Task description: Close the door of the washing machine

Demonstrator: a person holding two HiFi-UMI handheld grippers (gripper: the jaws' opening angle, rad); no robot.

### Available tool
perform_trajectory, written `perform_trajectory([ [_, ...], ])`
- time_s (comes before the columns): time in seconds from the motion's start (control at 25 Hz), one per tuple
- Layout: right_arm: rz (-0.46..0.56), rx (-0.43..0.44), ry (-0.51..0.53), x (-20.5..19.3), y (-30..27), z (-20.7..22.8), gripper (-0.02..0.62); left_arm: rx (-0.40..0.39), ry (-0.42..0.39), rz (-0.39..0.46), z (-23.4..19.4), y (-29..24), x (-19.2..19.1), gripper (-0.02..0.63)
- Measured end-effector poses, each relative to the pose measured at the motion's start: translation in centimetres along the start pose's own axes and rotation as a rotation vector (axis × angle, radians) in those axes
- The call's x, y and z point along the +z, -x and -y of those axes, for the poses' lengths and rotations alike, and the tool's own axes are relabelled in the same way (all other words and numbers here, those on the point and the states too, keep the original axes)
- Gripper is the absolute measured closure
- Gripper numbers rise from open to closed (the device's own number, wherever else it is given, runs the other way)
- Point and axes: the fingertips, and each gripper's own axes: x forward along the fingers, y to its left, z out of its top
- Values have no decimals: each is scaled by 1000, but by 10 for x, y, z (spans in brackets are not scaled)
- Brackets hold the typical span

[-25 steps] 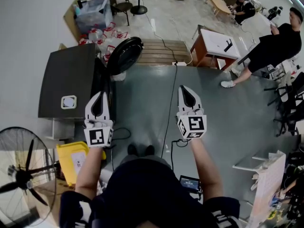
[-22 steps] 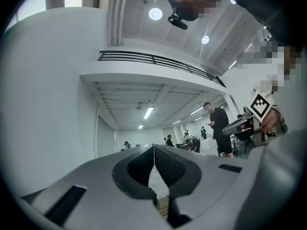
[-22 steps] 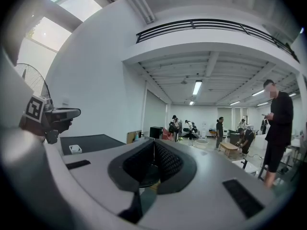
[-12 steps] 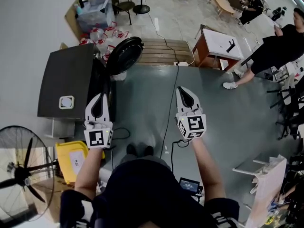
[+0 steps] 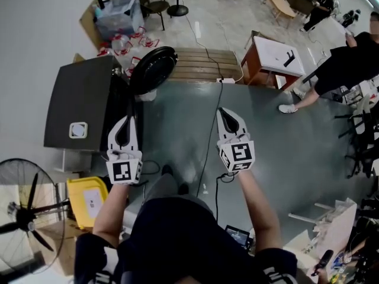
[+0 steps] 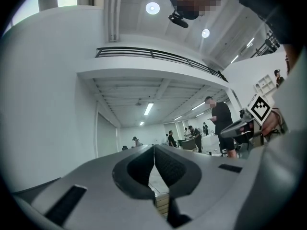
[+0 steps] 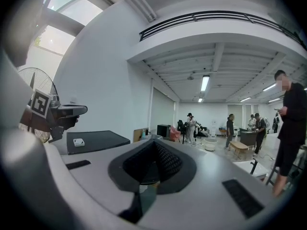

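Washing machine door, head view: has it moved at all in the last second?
No. The door stands swung open as before, its round edge at the same spot against the slatted wooden platform beside the washing machine.

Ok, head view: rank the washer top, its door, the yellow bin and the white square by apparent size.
1. washer top
2. door and yellow bin: about alike, bin partly hidden
3. white square
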Motion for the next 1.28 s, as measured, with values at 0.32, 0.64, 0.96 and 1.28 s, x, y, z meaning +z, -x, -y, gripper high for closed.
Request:
perform_trajectory([
  [0.32,-22,33,6,-12,-69,25,575,12,0,6,-16,-58,-12,581],
  [0.64,-67,95,5,-38,-238,42,575,29,13,-20,-80,-155,-60,581],
  [0.96,-125,171,32,-64,-361,71,575,84,28,-68,-122,-220,-85,581],
  [1.28,-184,325,131,-113,-467,99,575,245,20,-106,-149,-256,-109,581],
])
